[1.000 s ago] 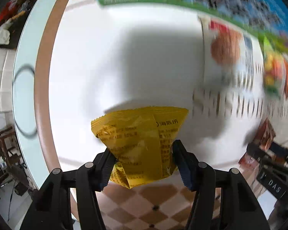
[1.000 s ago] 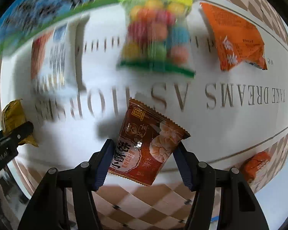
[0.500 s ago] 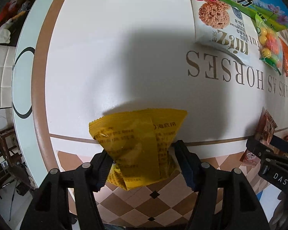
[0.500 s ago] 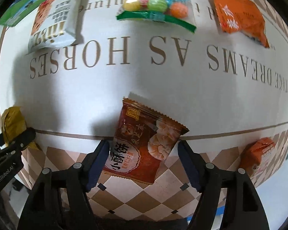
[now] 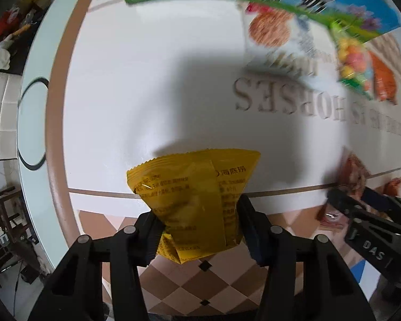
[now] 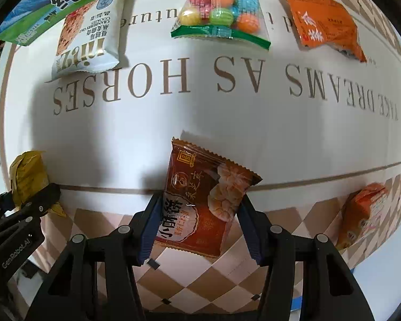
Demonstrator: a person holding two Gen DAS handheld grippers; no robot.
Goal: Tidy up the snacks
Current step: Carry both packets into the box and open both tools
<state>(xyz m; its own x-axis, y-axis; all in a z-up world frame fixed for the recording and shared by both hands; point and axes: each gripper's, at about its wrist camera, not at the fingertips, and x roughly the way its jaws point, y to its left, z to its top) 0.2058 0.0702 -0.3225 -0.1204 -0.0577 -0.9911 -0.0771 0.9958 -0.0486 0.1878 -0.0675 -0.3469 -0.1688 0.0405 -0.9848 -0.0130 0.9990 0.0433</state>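
My left gripper (image 5: 199,224) is shut on a yellow snack packet (image 5: 192,195) and holds it above the white printed table mat (image 5: 152,91). My right gripper (image 6: 197,227) is shut on a red-brown pastry packet (image 6: 203,200), also held above the mat. In the right wrist view the yellow packet (image 6: 26,179) and left gripper show at the far left. In the left wrist view the red-brown packet (image 5: 355,176) and right gripper show at the right. A white cookie packet (image 6: 88,37), a bag of coloured candy balls (image 6: 222,8) and an orange packet (image 6: 323,18) lie in a row at the far side.
A green and blue milk carton box (image 6: 53,2) lies behind the row at the back left. Another orange packet (image 6: 363,216) lies on the checkered border at the right. The table edge and chairs (image 5: 8,219) show at the left.
Both grippers have moved forward again over the mat after pulling back half a second ago. Each still holds its packet. The left wrist view is motion-blurred.
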